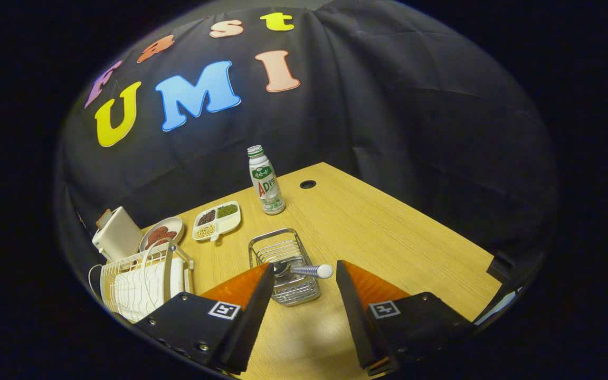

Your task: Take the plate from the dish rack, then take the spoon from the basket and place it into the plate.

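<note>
i have the tongs [305,277] spread wide with nothing between the fingers, hovering above the wooden table [388,237]. just ahead of the fingertips sits the wire basket [283,264], with the spoon [304,271] lying across its rim, handle poking toward the right finger. off beyond my left finger stands the white dish rack [143,279]; i can't tell whether the plate is in it. farther out past the basket are a divided snack tray [217,220], a small dish [162,233] and a bottle [265,180].
</note>
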Demonstrator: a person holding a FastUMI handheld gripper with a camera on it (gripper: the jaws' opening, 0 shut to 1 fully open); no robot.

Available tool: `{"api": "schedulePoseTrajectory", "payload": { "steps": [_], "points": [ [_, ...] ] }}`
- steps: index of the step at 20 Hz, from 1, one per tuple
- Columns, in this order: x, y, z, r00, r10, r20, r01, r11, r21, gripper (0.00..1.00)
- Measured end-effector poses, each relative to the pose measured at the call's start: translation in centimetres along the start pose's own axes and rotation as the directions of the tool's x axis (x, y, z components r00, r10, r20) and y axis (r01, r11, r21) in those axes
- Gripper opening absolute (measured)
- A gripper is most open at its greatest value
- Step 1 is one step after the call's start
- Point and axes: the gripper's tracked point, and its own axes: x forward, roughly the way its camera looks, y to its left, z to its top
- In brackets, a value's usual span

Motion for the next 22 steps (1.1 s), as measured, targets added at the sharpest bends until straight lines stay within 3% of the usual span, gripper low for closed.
{"api": "schedulePoseTrajectory", "payload": {
  "steps": [7, 9, 11, 12, 13, 15, 18, 19, 22],
  "points": [
    [2.4, -0.3, -0.3, 1.000, 0.007, -0.019, -0.008, 1.000, -0.023, 0.75],
    [2.5, -0.1, 0.2, 0.999, 0.036, -0.003, -0.036, 0.999, -0.028, 0.35],
    [2.7, -0.4, 0.6, 0.999, 0.038, 0.005, -0.037, 0.999, -0.031, 0.36],
    [3.5, 0.6, 1.0, 0.996, 0.086, 0.019, -0.086, 0.996, -0.014, 0.36],
    [2.5, 1.4, 1.6, 0.990, 0.137, 0.041, -0.136, 0.991, -0.004, 0.29],
    [2.8, 1.2, 1.7, 0.990, 0.134, 0.038, -0.132, 0.990, -0.051, 0.12],
    [2.5, 2.3, 2.9, 0.988, 0.148, 0.042, -0.144, 0.986, -0.084, 0.12],
    [2.9, 2.7, 2.7, 0.988, 0.152, 0.035, -0.148, 0.983, -0.109, 0.03],
    [2.7, 3.3, 3.1, 0.990, 0.140, 0.017, -0.135, 0.976, -0.169, 0.03]
  ]
}}
